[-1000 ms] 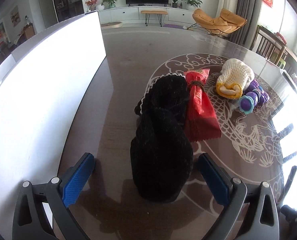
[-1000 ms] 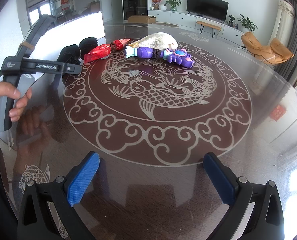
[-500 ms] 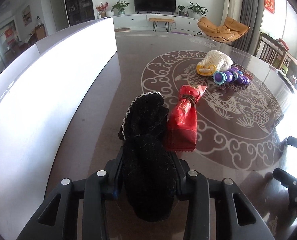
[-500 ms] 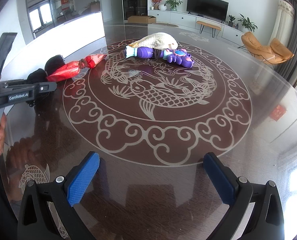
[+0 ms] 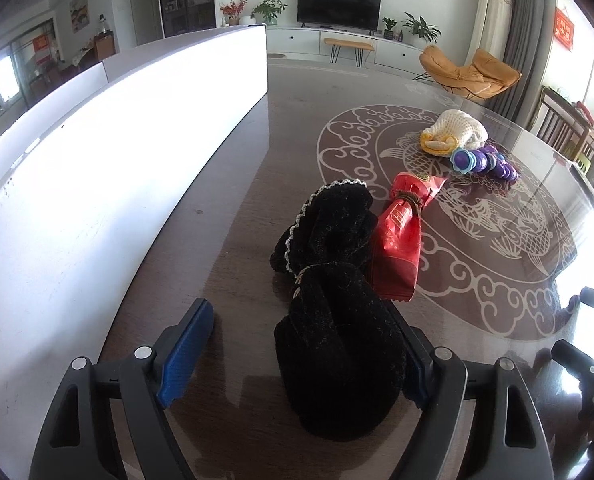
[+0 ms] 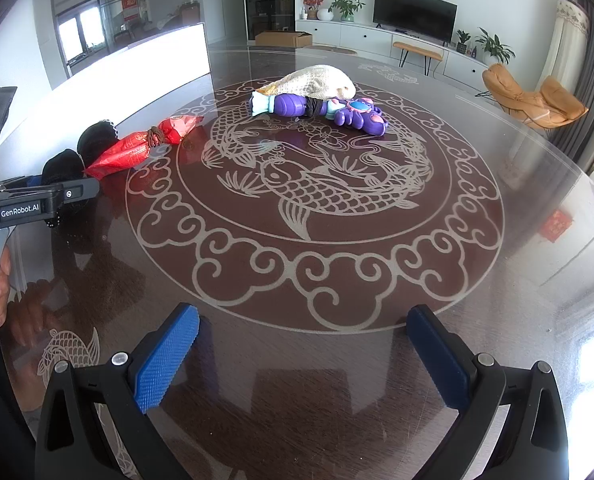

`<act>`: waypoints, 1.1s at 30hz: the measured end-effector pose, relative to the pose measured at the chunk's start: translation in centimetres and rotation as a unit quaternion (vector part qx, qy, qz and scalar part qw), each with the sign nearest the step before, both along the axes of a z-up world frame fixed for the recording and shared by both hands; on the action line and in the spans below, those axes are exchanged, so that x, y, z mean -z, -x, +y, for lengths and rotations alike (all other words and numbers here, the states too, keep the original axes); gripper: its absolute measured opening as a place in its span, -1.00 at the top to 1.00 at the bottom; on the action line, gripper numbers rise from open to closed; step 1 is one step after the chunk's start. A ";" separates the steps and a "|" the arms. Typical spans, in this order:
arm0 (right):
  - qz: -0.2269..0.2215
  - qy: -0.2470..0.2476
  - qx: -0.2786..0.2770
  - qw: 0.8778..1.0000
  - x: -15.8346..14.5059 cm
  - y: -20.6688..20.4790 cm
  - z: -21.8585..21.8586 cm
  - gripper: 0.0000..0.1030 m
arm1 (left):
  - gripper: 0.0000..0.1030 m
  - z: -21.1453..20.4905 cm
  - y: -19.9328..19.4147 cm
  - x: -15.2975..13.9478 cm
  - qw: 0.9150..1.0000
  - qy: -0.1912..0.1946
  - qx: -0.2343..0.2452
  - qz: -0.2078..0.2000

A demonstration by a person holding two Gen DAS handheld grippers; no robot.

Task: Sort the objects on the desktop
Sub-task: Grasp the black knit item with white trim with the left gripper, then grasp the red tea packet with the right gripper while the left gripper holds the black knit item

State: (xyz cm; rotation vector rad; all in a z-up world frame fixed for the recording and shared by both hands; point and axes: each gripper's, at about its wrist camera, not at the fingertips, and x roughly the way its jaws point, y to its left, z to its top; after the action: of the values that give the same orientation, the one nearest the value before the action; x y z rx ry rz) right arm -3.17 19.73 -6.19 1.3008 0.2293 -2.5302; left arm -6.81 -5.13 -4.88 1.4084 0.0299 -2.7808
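Black pouch [image 5: 339,352] lies near, left of red packet [image 5: 397,248], between left gripper [image 5: 297,360] jaws now spreading, left pad clear. Looks soft, light; grip the tied neck. Right gripper [image 6: 301,356] spread, empty.

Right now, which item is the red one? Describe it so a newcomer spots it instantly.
Start at the white wall along the table edge; beside it lies a black fuzzy bundle. Against that bundle's far side lies the red packet: glossy foil with gold print, cinched with brown cord, the only red thing.
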 end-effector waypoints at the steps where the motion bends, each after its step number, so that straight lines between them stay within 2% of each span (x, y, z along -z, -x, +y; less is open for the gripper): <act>1: 0.000 0.000 0.000 1.000 0.0 0.0 0.0 -1.00 | -0.59 0.2 -0.1 0.1 1.000 0.007 0.004 -0.001; 6: 0.000 0.000 0.000 1.000 0.0 0.0 0.0 -1.00 | -0.61 0.6 -0.2 0.1 1.000 0.020 0.016 0.005; 9: 0.000 0.000 0.000 1.000 0.0 0.0 0.0 -1.00 | -0.65 0.1 0.0 0.2 1.000 0.005 0.011 0.001; 11: 0.000 0.000 0.000 1.000 0.0 0.0 0.0 -1.00 | -0.72 0.0 0.0 0.3 1.000 0.006 0.006 -0.001; 15: 0.000 0.000 0.000 1.000 0.0 0.0 0.0 -1.00 | -0.72 -0.1 0.0 0.2 1.000 0.006 0.004 -0.003; 24: -0.009 0.005 0.002 1.000 -0.1 0.5 -0.1 -1.00 | -0.72 -2.6 -0.1 0.3 0.998 -0.003 -0.064 -0.004; 28: -0.027 0.106 0.019 0.994 -2.1 3.7 -1.0 -1.00 | -0.72 -2.8 -0.2 0.4 0.998 -0.006 -0.067 -0.003; 30: -0.040 0.140 0.023 0.989 -2.9 6.2 -2.8 -1.00 | -0.73 -2.6 -0.2 0.5 0.998 0.008 -0.065 -0.005; 33: -0.061 0.179 0.024 0.982 -3.2 9.9 -6.5 -0.97 | -0.73 -2.9 -0.3 0.4 0.998 0.005 -0.067 -0.004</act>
State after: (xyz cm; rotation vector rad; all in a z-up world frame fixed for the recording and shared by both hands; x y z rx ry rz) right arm -13.07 13.20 -2.99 1.3169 -0.2737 -2.3738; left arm -6.52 -8.03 -5.26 1.3622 0.1067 -2.6635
